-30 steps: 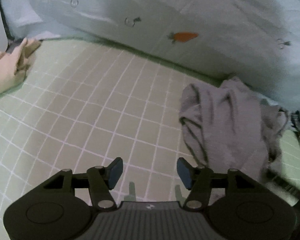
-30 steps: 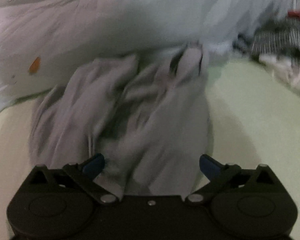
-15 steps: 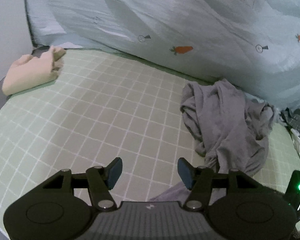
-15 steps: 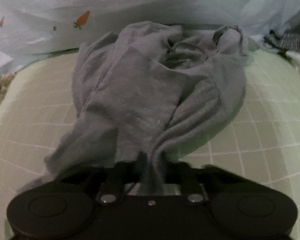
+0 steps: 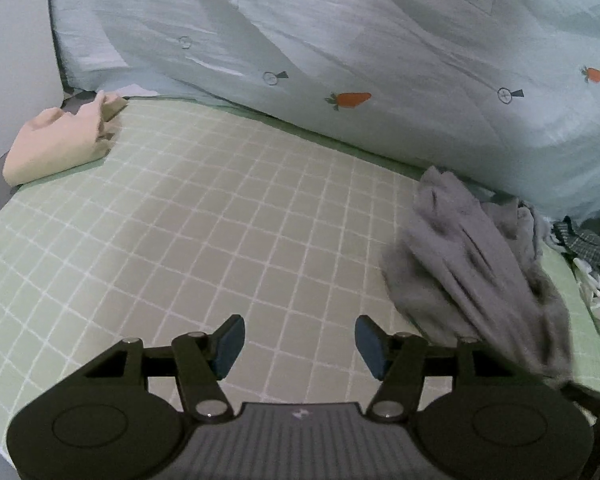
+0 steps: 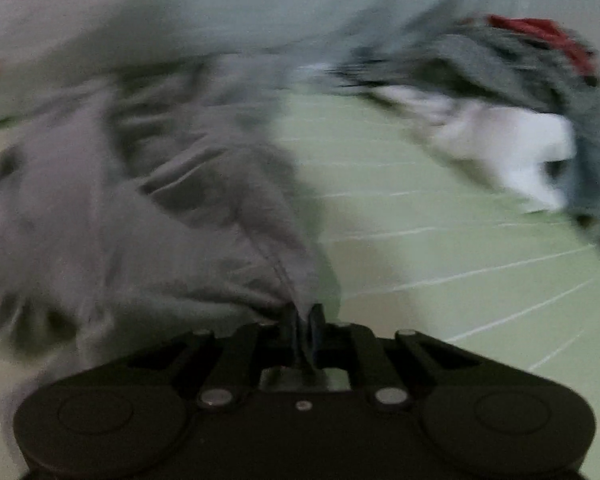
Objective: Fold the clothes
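A crumpled grey garment (image 5: 472,264) lies on the green checked bed sheet (image 5: 204,216), at the right in the left wrist view. My left gripper (image 5: 298,344) is open and empty over bare sheet, to the left of the garment. My right gripper (image 6: 304,320) is shut on a pinched edge of the grey garment (image 6: 140,208), which spreads to the left in the blurred right wrist view.
A folded beige cloth (image 5: 60,140) lies at the far left corner. A pale blue quilt with carrot prints (image 5: 340,40) runs along the back. A pile of dark, white and red clothes (image 6: 520,112) sits at the right, also in the left wrist view (image 5: 588,248).
My right gripper closed on the grey garment and is now pulling it, blurring the view. The left gripper drew back a little and stayed open.
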Motion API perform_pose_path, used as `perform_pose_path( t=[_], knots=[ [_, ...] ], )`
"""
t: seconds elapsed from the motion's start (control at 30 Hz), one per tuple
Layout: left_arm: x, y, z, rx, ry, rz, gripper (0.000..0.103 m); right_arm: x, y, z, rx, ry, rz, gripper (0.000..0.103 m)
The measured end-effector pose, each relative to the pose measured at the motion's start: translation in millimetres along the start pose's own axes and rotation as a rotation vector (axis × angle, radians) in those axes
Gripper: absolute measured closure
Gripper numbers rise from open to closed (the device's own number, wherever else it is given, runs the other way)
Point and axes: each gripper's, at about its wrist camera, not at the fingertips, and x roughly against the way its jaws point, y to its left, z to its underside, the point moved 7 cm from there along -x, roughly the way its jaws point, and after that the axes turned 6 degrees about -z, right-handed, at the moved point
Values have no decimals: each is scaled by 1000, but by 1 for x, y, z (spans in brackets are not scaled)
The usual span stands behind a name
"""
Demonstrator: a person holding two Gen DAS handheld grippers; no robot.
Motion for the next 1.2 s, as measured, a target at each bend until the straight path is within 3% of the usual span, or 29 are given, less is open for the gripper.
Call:
perform_pose_path(
  t=[0.1,0.17,0.2,0.27,0.37,0.43,0.6,0.8,0.9,0.97,1.03,1.07,1.1,1.2],
  knots=[
    [-7,-8,-4,-13,5,4,41,-17,-45,-19,53,21,148,95],
    [-14,-13,-8,-22,13,6,41,-15,-60,-34,23,17,186,90],
    [-18,-16,-10,-25,18,7,41,-10,-64,-41,-5,-11,187,82],
    [-28,-22,-15,-29,31,13,41,6,-56,-54,-45,-82,167,47],
    [-41,-34,-25,-41,51,30,41,21,-27,-75,-70,-171,79,37],
    [-49,-42,-32,-52,59,49,41,22,3,-87,-86,-193,-29,31],
    [-58,-53,-39,-78,77,86,40,14,101,-107,8,-209,-205,27],
    [-58,-49,-27,-114,94,81,37,4,180,-105,89,-171,-288,24],
    [-58,-50,-27,-124,102,90,36,-4,198,-97,128,-128,-280,23],
    [-56,-53,-27,-141,92,95,36,-10,199,-92,160,-100,-256,30],
    [-52,-59,-27,-158,78,106,35,-9,195,-89,166,-103,-259,55],
    [-50,-61,-26,-167,72,111,35,-6,192,-87,158,-112,-264,72],
    [-48,-63,-25,-175,66,116,35,-4,184,-87,140,-123,-256,81],
    [-41,-71,-22,-199,51,121,35,12,157,-85,55,-164,-260,90]
  ],
)
